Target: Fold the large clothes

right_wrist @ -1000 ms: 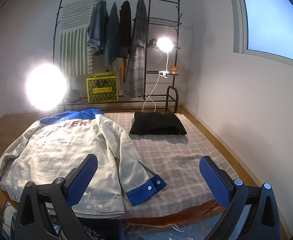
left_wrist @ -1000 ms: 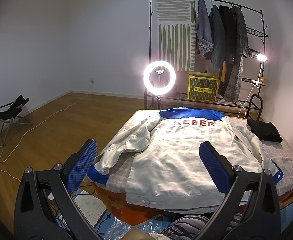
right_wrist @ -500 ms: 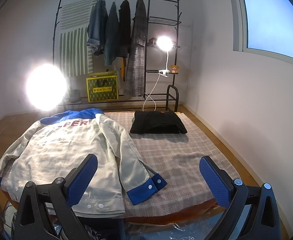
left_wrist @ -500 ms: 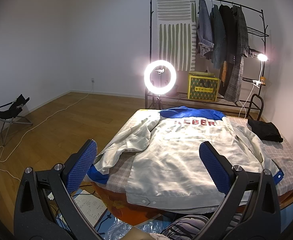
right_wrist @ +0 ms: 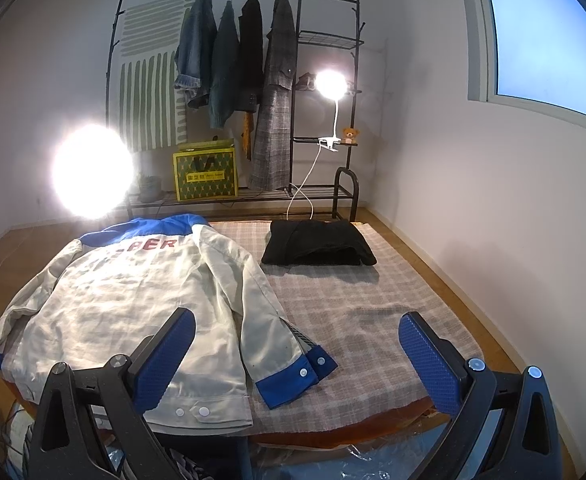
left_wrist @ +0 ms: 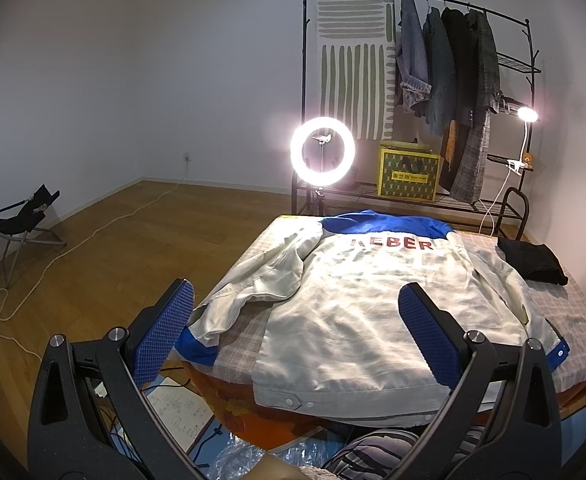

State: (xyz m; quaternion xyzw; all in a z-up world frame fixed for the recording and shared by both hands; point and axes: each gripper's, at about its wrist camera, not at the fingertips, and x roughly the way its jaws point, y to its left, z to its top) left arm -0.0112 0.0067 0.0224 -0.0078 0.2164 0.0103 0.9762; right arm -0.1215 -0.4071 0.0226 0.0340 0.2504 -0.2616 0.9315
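Plainly, the white-and-blue jacket (left_wrist: 357, 312) lies back-up and spread flat on the checked bed (right_wrist: 357, 304), red letters "EBER" legible below its collar. Left claw (left_wrist: 293, 332) and right claw (right_wrist: 293, 352) both hover released, grasping nothing.

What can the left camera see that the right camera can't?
Only the left wrist view shows the folding chair and the white cord on the floor. Only the right wrist view shows the window. Both show the white and blue jacket spread flat on the bed, the folded black garment and the clothes rack.
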